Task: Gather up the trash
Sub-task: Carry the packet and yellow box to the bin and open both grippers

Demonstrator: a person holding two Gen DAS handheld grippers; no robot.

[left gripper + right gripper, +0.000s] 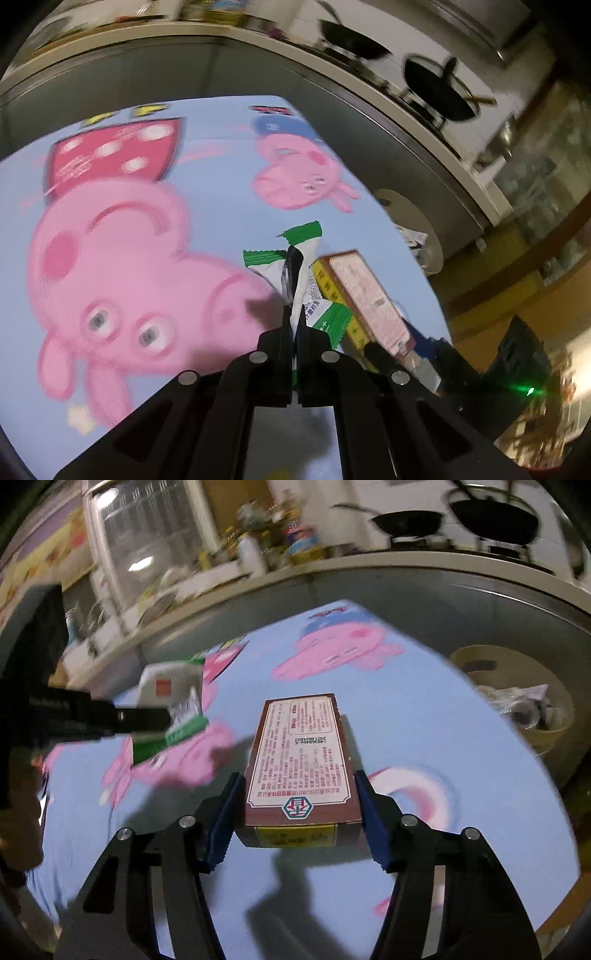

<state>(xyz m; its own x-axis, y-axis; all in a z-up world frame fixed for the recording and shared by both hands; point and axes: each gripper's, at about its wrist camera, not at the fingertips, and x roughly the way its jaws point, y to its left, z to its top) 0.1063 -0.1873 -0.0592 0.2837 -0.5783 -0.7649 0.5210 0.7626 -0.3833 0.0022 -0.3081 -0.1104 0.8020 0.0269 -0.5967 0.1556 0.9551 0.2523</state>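
Note:
My left gripper (294, 314) is shut on a green and white snack wrapper (301, 266) and holds it above the blue cartoon-pig tablecloth (207, 192). The right wrist view shows the wrapper (173, 705) in the left gripper's fingers (140, 716) at the left. My right gripper (300, 786) is shut on a brown and yellow carton box (301, 760), blue pads against both its sides, held above the cloth. The box also shows in the left wrist view (364, 295). A beige trash bin (524, 698) with crumpled waste inside stands off the table's right edge.
The blue tablecloth (406, 701) covers the table. A steel counter (369, 107) runs behind it, with black woks (439, 88) on a stove. Bottles and jars (258, 546) crowd the counter at the back. The bin also shows in the left wrist view (413, 229).

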